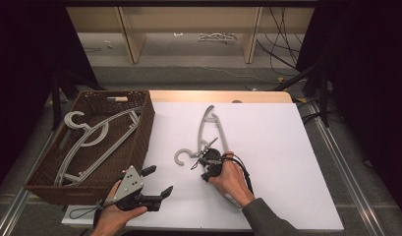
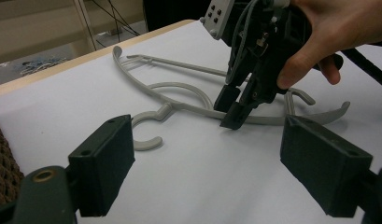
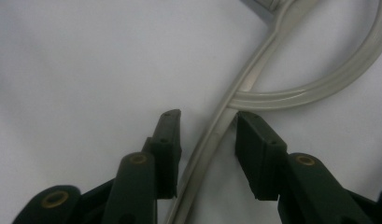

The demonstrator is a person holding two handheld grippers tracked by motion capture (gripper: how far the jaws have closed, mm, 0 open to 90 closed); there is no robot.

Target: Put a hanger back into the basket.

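Straddling the hanger point(image 3: 212, 140), the right gripper point(image 3: 205, 140) has its jaws either side of the thin grey arm, near the junction with the hook stem; gaps remain on both sides, so nothing is pinched yet. Likely reason for this spot: the bar is narrow there and sits close to the balance point, judging by its shape. Nearer the person, the left gripper point(image 1: 157, 189) hangs spread wide and empty, just short of the hook point(image 2: 146, 130), probably waiting to steady or receive. Beyond both, the hanger lies flat on the white sheet point(image 1: 267, 128). Left of the grippers, the basket point(image 1: 139, 142) holds more hangers, presumably the destination.
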